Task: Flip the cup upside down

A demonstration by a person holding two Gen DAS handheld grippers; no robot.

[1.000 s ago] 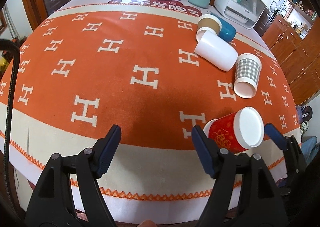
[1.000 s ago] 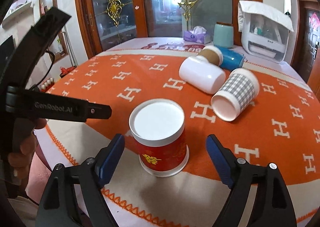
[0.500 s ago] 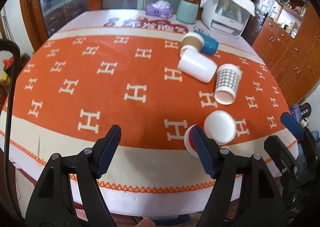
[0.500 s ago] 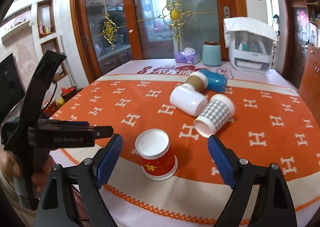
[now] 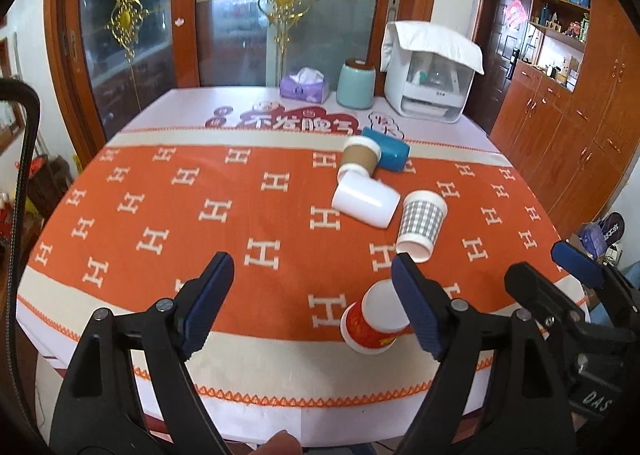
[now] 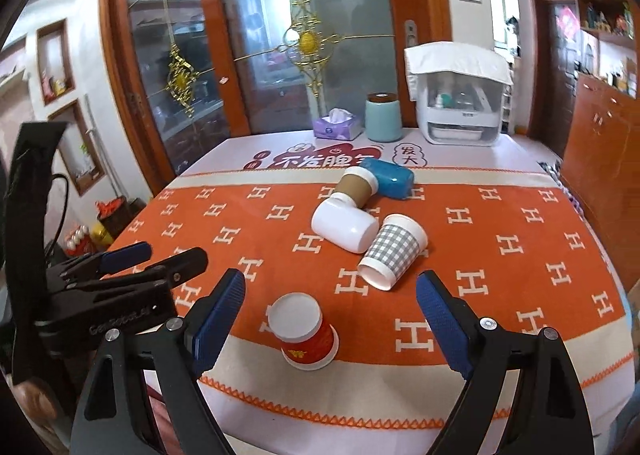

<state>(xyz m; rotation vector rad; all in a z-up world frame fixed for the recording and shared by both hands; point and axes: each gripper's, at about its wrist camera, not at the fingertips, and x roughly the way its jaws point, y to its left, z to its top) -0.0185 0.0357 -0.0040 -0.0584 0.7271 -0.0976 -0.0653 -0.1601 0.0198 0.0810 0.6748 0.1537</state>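
Observation:
A red paper cup (image 6: 304, 335) stands upside down, white base up, near the front edge of the orange table; it also shows in the left wrist view (image 5: 374, 319), partly behind a finger. My right gripper (image 6: 330, 315) is open and empty, pulled back above and in front of the cup. My left gripper (image 5: 312, 301) is open and empty, to the cup's left. The left gripper shows in the right wrist view (image 6: 128, 267); the right gripper shows in the left wrist view (image 5: 560, 271).
A grey checked cup (image 6: 394, 251), a white cup (image 6: 344, 225), a brown cup (image 6: 356, 185) and a blue cup (image 6: 388, 177) lie on their sides mid-table. A tissue box (image 6: 334, 127), teal canister (image 6: 383, 117) and white appliance (image 6: 460, 95) stand at the back.
Both grippers have drawn back and up from the table, so the cups look smaller. The red cup stays upside down where it stood. Both grippers stay open.

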